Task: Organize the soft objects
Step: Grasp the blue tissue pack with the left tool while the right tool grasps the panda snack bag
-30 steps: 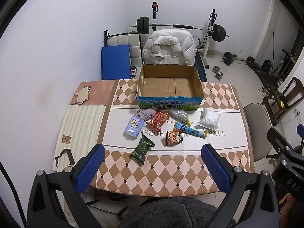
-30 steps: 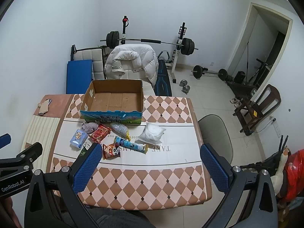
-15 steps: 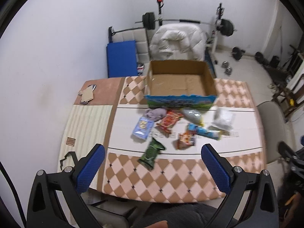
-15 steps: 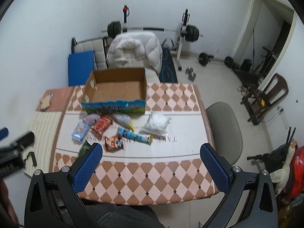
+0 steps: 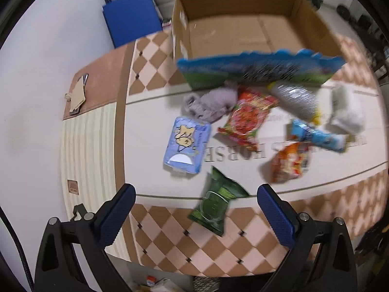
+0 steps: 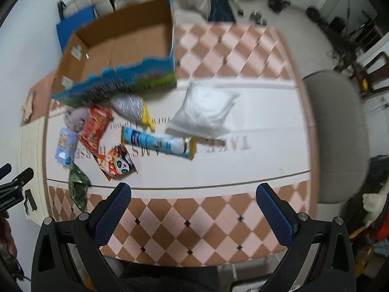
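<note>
An open cardboard box [image 5: 243,31] stands at the table's far side, also in the right wrist view [image 6: 121,56]. In front of it lie soft items: a grey cloth [image 5: 211,102], a blue tissue pack [image 5: 186,144], a red snack bag [image 5: 248,119], a silver bag [image 5: 294,98], a green bag [image 5: 216,202], an orange panda bag [image 6: 116,163], a long blue packet [image 6: 158,142] and a white bag [image 6: 206,109]. My left gripper [image 5: 194,209] is open above the green bag. My right gripper [image 6: 193,210] is open over the table's near edge.
The table [image 6: 218,219] has a checkered cloth with a white middle band. A grey chair [image 6: 338,133] stands at its right. A card and phone [image 5: 77,95] lie at the far left corner. A blue pad [image 5: 131,24] and gym gear stand behind.
Both grippers have moved down and forward toward the table, so the items look much larger. Both stay open. The items have not moved.
</note>
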